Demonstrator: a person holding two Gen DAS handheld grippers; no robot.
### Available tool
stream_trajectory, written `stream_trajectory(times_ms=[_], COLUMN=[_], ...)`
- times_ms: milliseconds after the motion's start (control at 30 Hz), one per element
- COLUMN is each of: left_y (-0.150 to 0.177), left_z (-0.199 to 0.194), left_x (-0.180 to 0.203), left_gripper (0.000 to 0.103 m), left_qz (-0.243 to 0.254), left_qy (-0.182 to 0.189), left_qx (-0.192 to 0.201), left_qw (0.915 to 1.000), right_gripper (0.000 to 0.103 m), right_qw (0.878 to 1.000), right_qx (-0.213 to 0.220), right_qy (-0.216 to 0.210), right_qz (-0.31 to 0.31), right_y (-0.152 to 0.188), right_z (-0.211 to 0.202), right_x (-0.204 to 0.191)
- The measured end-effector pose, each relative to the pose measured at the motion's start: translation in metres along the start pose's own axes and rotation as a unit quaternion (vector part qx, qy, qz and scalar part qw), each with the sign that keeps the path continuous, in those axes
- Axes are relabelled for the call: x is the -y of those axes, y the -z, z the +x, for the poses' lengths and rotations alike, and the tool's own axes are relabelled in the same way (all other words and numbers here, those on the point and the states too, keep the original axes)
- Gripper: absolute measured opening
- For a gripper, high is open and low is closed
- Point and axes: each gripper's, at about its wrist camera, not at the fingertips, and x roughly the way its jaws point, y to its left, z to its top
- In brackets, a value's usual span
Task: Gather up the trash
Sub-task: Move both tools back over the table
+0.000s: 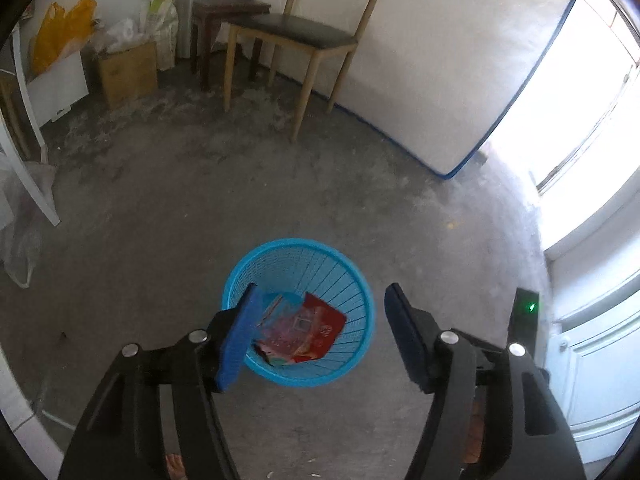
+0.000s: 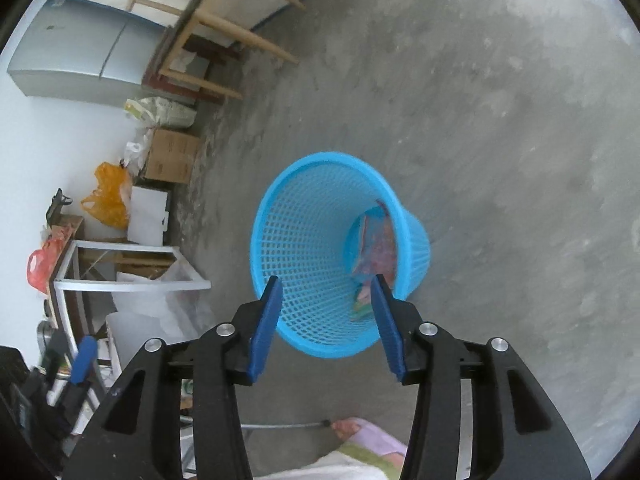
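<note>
A sky-blue plastic wastebasket point(image 1: 298, 312) stands upright on the rough, mottled grey concrete floor point(image 1: 200, 208), its round mouth facing up and its long axis vertical; it is a tapered cone, wider at the smooth rolled rim and narrower at the base, with walls of thin ribs and small square lattice holes that let the floor show through. Inside it, at the bottom, lie glossy crinkled snack wrappers point(image 1: 304, 330): a red packet leaning against the far-right wall and a pinkish, multicoloured one overlapping it, both flat and slightly tilted. In the right wrist view the wastebasket point(image 2: 320, 256) appears leaning because the camera is rolled, and the wrappers point(image 2: 376, 248) show as a colourful sliver deep inside. The left tongs point(image 1: 320, 332) hang above the basket mouth, released wide and holding nothing, matte black arms ending in ribbed blue pads. The right tongs point(image 2: 326, 328) also hover over the near rim, spread apart and empty, their blue pads either side of the basket wall. Farther off, a pale wooden chair point(image 1: 304, 36) with a dark padded seat stands by a white mattress point(image 1: 460, 60) edged in blue, near a brown cardboard box point(image 1: 128, 72) and a crumpled yellow plastic bag point(image 1: 60, 32).
</note>
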Motion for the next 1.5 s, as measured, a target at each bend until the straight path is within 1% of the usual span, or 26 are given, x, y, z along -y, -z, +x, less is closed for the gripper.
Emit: stream_trajectory(times_ms=[33, 100, 167, 300, 333, 367, 400, 467, 533, 600, 667, 700, 767, 800, 867, 900, 967, 1000, 1100, 1133, 1233, 1333, 1367, 1400, 1433, 1500], left_y=[0.003, 0.009, 0.017, 0.038, 0.045, 0.051, 0.060, 0.077, 0.094, 0.113, 0.133, 0.142, 0.163, 0.171, 0.191, 0.199, 0.215, 0.226, 0.258, 0.269, 0.304, 0.340, 0.349, 0.359, 0.365, 0.374], left_z=[-0.012, -0.034, -0.055, -0.099, -0.110, -0.119, -0.133, -0.156, -0.178, -0.205, -0.235, -0.246, -0.274, -0.285, -0.313, -0.322, -0.343, -0.355, -0.381, -0.387, -0.400, -0.412, -0.416, -0.422, -0.424, -0.427], left_x=[0.003, 0.007, 0.010, 0.003, 0.001, -0.001, -0.005, -0.011, -0.018, -0.028, -0.040, -0.044, -0.053, -0.056, -0.067, -0.069, -0.078, -0.084, -0.105, -0.113, -0.136, -0.163, -0.172, -0.184, -0.191, -0.212], left_gripper=[0.063, 0.063, 0.063, 0.063, 0.064, 0.064, 0.064, 0.065, 0.072, 0.082, 0.088, 0.092, 0.097, 0.097, 0.097, 0.097, 0.097, 0.097, 0.097, 0.097, 0.097, 0.097, 0.097, 0.097, 0.097, 0.097], left_qz=[0.004, 0.016, 0.024, 0.006, 0.000, -0.005, -0.012, -0.016, -0.021, -0.029, -0.039, -0.044, -0.054, -0.058, -0.065, -0.068, -0.072, -0.077, -0.108, -0.122, -0.175, -0.225, -0.240, -0.262, -0.273, -0.298], left_qy=[-0.002, -0.014, -0.014, 0.000, 0.002, 0.001, -0.002, -0.015, -0.027, -0.038, -0.059, -0.066, -0.083, -0.092, -0.113, -0.126, -0.153, -0.165, -0.183, -0.186, -0.198, -0.218, -0.227, -0.238, -0.240, -0.244], left_qx=[0.010, 0.027, 0.028, 0.043, 0.045, 0.046, 0.048, 0.063, 0.074, 0.097, 0.124, 0.133, 0.154, 0.163, 0.181, 0.186, 0.200, 0.206, 0.219, 0.222, 0.237, 0.262, 0.273, 0.287, 0.294, 0.298], left_qw=[0.9999, 0.9994, 0.9992, 0.9990, 0.9990, 0.9989, 0.9987, 0.9978, 0.9966, 0.9941, 0.9898, 0.9879, 0.9832, 0.9806, 0.9748, 0.9720, 0.9652, 0.9615, 0.9523, 0.9493, 0.9347, 0.9127, 0.9035, 0.8902, 0.8839, 0.8732], right_gripper=[0.048, 0.055, 0.062, 0.083, 0.086, 0.092, 0.095, 0.095, 0.095, 0.095, 0.095, 0.095, 0.095, 0.095, 0.095, 0.095, 0.095, 0.095, 0.095, 0.095, 0.095, 0.095, 0.095, 0.095, 0.095, 0.095], right_qw=[1.000, 0.998, 0.995, 0.981, 0.974, 0.969, 0.964, 0.950, 0.939, 0.930, 0.912, 0.896, 0.873, 0.855, 0.837, 0.826, 0.816, 0.815, 0.816, 0.817, 0.811, 0.808, 0.807, 0.806, 0.804, 0.803], right_qx=[0.009, 0.030, 0.046, 0.082, 0.098, 0.111, 0.120, 0.145, 0.147, 0.146, 0.158, 0.171, 0.187, 0.198, 0.215, 0.224, 0.226, 0.223, 0.197, 0.190, 0.165, 0.132, 0.121, 0.111, 0.098, 0.070], right_qy=[0.007, 0.033, 0.060, 0.120, 0.136, 0.146, 0.150, 0.172, 0.196, 0.193, 0.188, 0.191, 0.192, 0.188, 0.177, 0.160, 0.116, 0.094, -0.010, -0.029, -0.059, -0.088, -0.094, -0.097, -0.098, -0.101], right_qz=[-0.010, -0.041, -0.072, -0.132, -0.150, -0.167, -0.181, -0.217, -0.241, -0.275, -0.328, -0.362, -0.408, -0.440, -0.472, -0.492, -0.519, -0.526, -0.543, -0.544, -0.559, -0.568, -0.571, -0.573, -0.578, -0.583], right_y=[0.004, 0.014, 0.025, 0.048, 0.057, 0.065, 0.071, 0.090, 0.103, 0.116, 0.136, 0.150, 0.163, 0.177, 0.195, 0.208, 0.222, 0.225, 0.242, 0.244, 0.256, 0.267, 0.276, 0.287, 0.308, 0.320], right_z=[-0.010, -0.029, -0.047, -0.078, -0.088, -0.096, -0.101, -0.111, -0.111, -0.110, -0.116, -0.118, -0.121, -0.124, -0.129, -0.132, -0.139, -0.142, -0.148, -0.147, -0.138, -0.127, -0.127, -0.126, -0.122, -0.108], right_x=[-0.002, -0.008, -0.018, -0.036, -0.043, -0.049, -0.053, -0.066, -0.079, -0.098, -0.118, -0.132, -0.154, -0.168, -0.185, -0.196, -0.208, -0.213, -0.228, -0.232, -0.251, -0.266, -0.272, -0.277, -0.288, -0.302])
